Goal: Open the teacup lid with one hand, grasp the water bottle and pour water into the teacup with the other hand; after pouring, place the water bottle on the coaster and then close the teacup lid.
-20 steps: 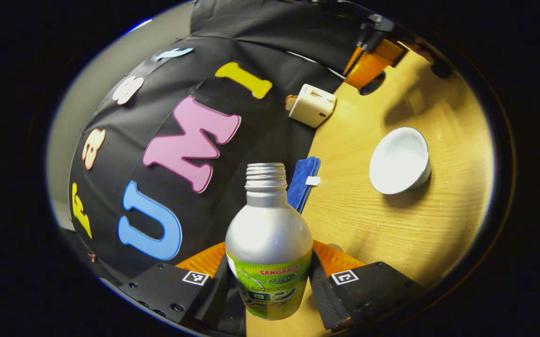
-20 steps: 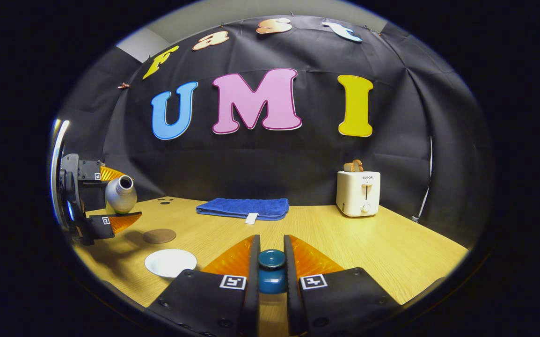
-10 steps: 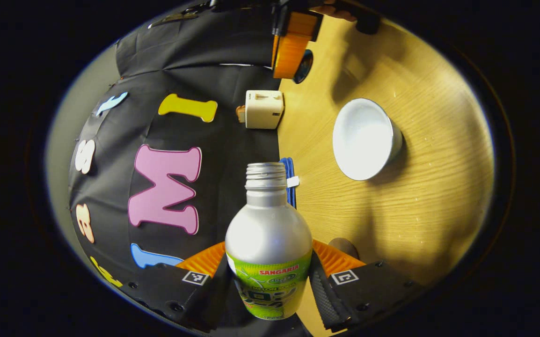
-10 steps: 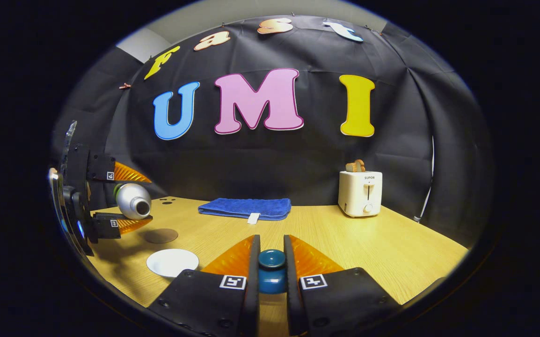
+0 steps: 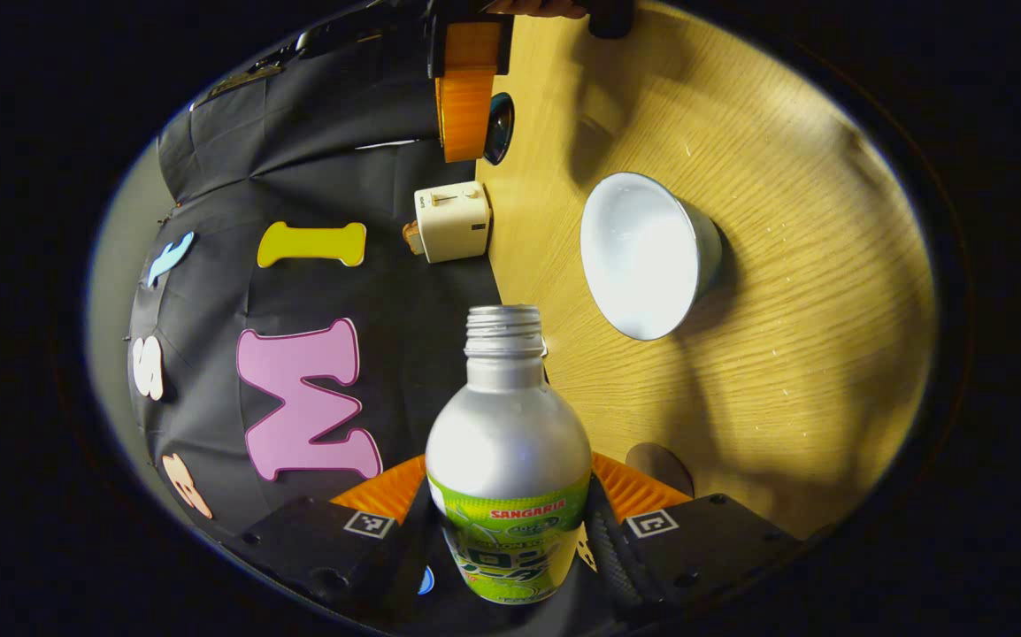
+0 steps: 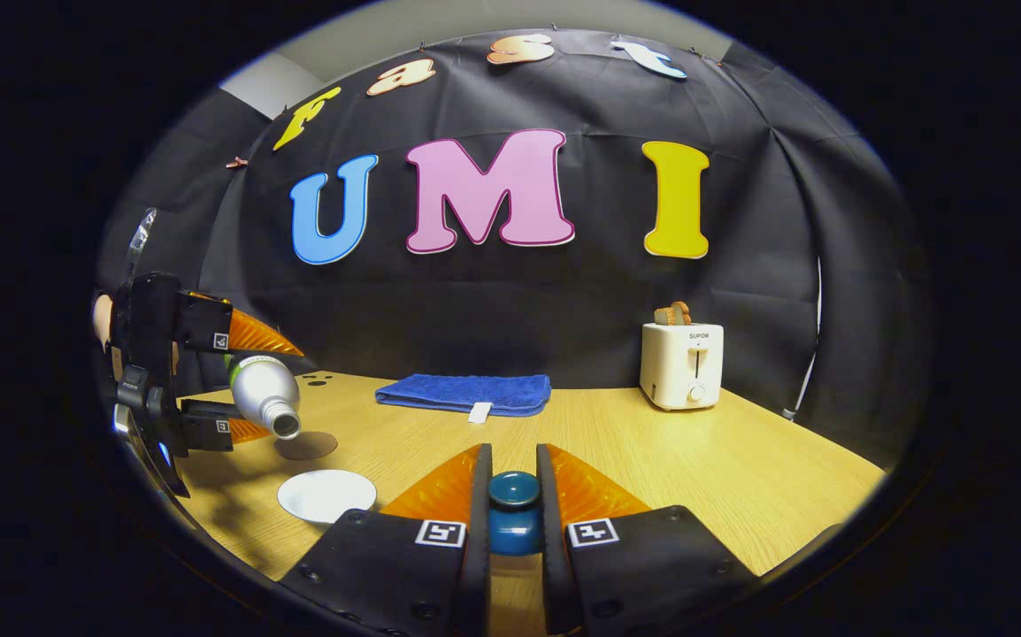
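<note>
1. Left gripper (image 5: 510, 540) pinches the water bottle (image 5: 508, 460) at its labelled body, one finger on each side. In the right gripper view the bottle (image 6: 263, 402) is tipped past level, open mouth aimed down toward 4 o'clock, above and to the left of the teacup (image 6: 325, 495). My read: the pour is being set up; no stream is visible.
2. Right gripper (image 6: 512, 513) is closed on the teacup lid (image 6: 512, 509) by its blue knob, held clear of the teacup's open mouth.
3. Coaster (image 6: 305, 445) lies flat at 11 o'clock of the teacup, near but apart — the bottle's landing spot.
4. Room: bare wooden table (image 6: 696, 460) at 3 o'clock; the folded blue towel (image 6: 462, 392) and the toaster (image 6: 679, 364) sit well back by the wall.
5. Edge watch — the table's near edge is close below the teacup.
</note>
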